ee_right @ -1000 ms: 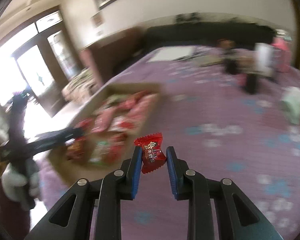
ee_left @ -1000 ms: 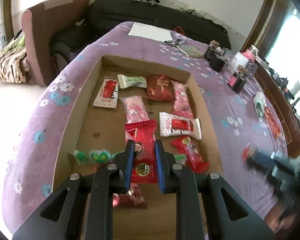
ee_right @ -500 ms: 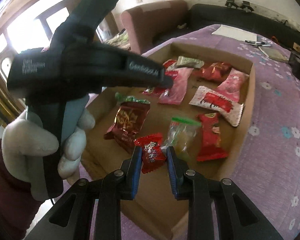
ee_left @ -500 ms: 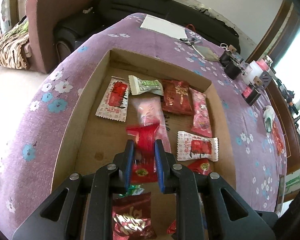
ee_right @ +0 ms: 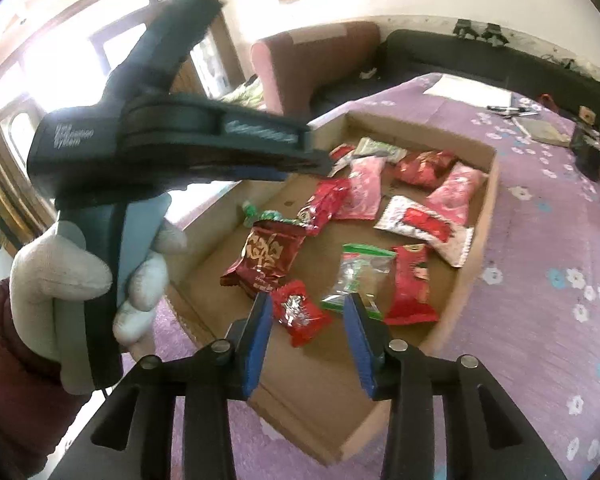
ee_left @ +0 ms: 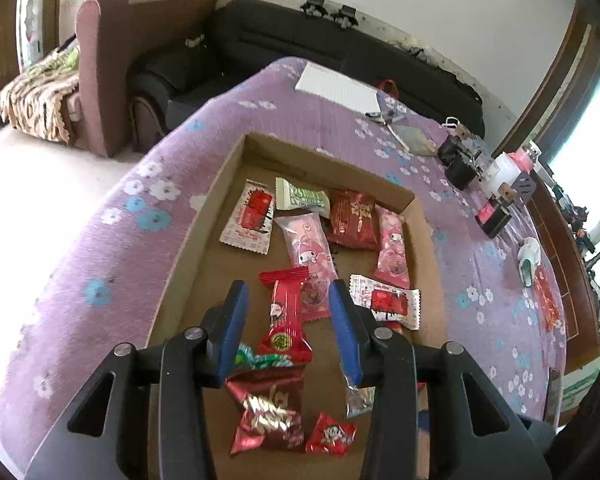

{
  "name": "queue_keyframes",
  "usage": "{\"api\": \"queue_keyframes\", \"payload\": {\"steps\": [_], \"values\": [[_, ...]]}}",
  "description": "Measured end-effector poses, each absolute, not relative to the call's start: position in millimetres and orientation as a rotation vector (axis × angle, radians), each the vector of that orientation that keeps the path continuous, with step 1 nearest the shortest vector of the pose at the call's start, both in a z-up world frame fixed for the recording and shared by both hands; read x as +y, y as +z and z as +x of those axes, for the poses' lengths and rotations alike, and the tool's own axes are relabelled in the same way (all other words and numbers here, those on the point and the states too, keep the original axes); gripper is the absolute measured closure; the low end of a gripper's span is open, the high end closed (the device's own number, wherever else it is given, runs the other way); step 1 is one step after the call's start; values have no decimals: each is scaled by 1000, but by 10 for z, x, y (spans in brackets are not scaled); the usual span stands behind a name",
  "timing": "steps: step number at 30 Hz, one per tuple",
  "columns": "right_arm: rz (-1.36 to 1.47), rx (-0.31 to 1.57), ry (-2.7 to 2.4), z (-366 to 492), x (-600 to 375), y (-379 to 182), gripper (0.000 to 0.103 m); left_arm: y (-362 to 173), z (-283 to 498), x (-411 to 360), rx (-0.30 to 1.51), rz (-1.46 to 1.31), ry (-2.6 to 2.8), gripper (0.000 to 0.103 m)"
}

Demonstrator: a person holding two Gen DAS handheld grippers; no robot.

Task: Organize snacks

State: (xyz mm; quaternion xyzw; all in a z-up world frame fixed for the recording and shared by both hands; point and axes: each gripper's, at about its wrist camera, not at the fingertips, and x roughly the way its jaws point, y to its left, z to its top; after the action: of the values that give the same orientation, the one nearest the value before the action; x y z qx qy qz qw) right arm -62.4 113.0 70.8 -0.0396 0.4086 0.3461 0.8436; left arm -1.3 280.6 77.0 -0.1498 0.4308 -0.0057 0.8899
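Long red snack packet [ee_left: 286, 316] lying in cardboard tray [ee_left: 220, 172], loose between just-parted left gripper [ee_left: 288, 316] pads. Small red candy [ee_right: 300, 312] at tray's 6 o'clock, free between just-opened right gripper [ee_right: 308, 320]. Both pitched downward; gloved hand [ee_right: 80, 280] at 9 o'clock.

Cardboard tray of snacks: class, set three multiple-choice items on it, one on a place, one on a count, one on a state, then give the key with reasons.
1. Where does the small red candy lie?
A on the cloth
B in the cardboard tray
C on the sofa

2. How many pink cartoon packets?
A one
B two
C four

3. The left tool is
A open
B shut on the long red packet
C out of view

Key: B, it rests on the tray floor. B, two pink packets lie there. A, both pads stand clear of the packet.
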Motion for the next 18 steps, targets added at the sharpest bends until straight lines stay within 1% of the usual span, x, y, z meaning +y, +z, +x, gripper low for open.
{"api": "queue_keyframes", "payload": {"steps": [3,9,10,12,14,15,16,17,18], "values": [[-51,853,697,-686,922,751,59,873,-105,2749,868,-287,16,63],[47,881,590,-770,377,801,58,1101,-212,2598,852,-240,62,63],[57,885,572,-787,287,809,56,1143,-244,2569,844,-230,70,63],[70,896,518,-845,96,824,53,1253,-349,2473,815,-208,91,63],[92,908,463,-913,-111,825,53,1351,-491,2395,764,-216,85,63],[114,911,447,-943,-203,814,52,1385,-581,2344,722,-223,84,54],[131,911,439,-939,-258,798,51,1393,-647,2305,690,-223,93,33],[148,906,432,-955,-320,791,50,1381,-725,2253,658,-219,113,25],[164,903,419,-937,-365,764,50,1333,-822,2171,623,-210,134,20]]}}
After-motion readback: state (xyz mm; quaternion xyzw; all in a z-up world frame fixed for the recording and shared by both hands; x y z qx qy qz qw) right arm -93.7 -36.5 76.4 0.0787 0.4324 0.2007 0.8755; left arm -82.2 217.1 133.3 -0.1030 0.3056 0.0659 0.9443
